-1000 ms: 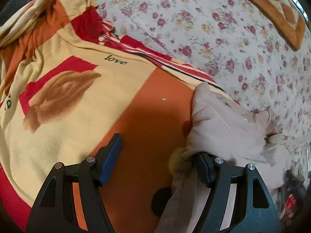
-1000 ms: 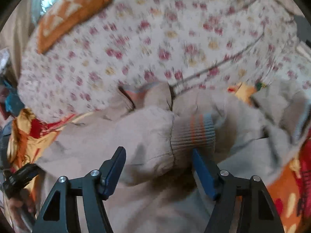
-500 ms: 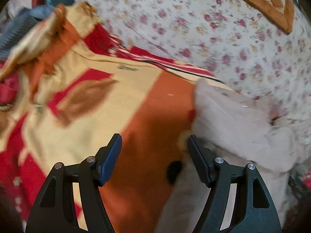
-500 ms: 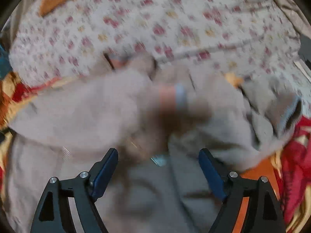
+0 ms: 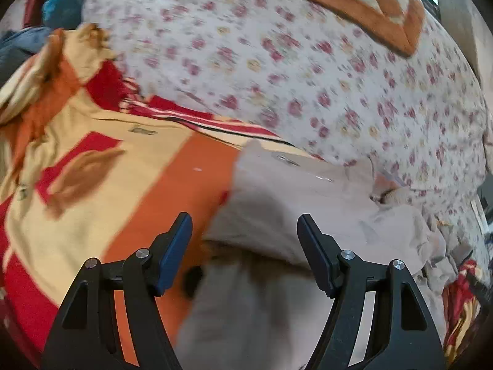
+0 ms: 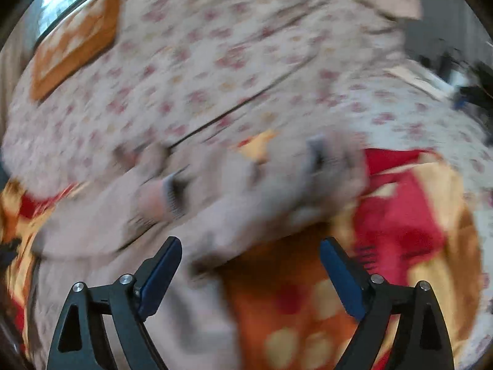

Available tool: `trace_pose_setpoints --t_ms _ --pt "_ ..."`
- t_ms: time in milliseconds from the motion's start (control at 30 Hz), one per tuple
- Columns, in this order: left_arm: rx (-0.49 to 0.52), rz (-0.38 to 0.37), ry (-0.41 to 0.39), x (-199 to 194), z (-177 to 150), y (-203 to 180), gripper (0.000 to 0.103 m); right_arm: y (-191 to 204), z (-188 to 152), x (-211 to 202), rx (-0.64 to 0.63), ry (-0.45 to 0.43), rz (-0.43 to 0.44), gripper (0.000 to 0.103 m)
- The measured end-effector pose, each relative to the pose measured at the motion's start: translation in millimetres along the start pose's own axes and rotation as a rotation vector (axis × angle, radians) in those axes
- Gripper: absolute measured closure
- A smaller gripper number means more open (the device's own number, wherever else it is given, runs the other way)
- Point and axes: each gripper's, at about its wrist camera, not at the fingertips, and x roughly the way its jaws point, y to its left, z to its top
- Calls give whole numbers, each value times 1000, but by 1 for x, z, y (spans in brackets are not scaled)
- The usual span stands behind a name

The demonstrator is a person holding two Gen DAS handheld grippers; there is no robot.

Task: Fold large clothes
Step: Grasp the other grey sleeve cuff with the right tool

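The beige sweatshirt [image 6: 234, 203] is lying just beyond the empty, still-widening right gripper [image 6: 251, 262], its free ribbed cuff [image 6: 326, 160] far-right, while the left gripper [image 5: 245, 240] is hovering agape, gripping nothing.

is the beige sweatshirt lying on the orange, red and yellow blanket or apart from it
Touching. The left wrist view shows the beige sweatshirt resting directly on the orange, red and yellow blanket, its edge overlapping the orange band with no gap.

small dark print on the yellow blanket [image 5: 92, 185] — perhaps a word, too blurred to read
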Motion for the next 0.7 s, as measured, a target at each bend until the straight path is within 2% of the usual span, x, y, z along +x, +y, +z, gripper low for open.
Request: trace_pose_setpoints --t_ms 167,233,267,300,333,367,433,567,700 --pt "79 67 82 39 -14 -17 32 -49 29 24 213 -18 -12 10" --pt "94 85 86 46 -19 -18 32 -55 37 40 264 -24 4 10" --pt "98 92 83 47 -19 -18 32 -60 41 53 294 -29 25 14" --pt "98 93 82 47 -18 -18 32 -62 43 60 310 -30 38 23" --pt "96 91 82 48 -18 -17 32 -64 48 69 320 -27 57 63" --pt "96 90 83 48 -19 -17 32 -67 50 73 326 -16 80 88" --pt "95 91 84 48 -19 -15 32 -76 58 67 351 -15 97 90" --pt "70 89 92 48 -18 -10 32 -81 78 14 269 -118 102 92" --pt "18 74 101 43 -16 -3 32 -75 101 -56 202 -205 212 92"
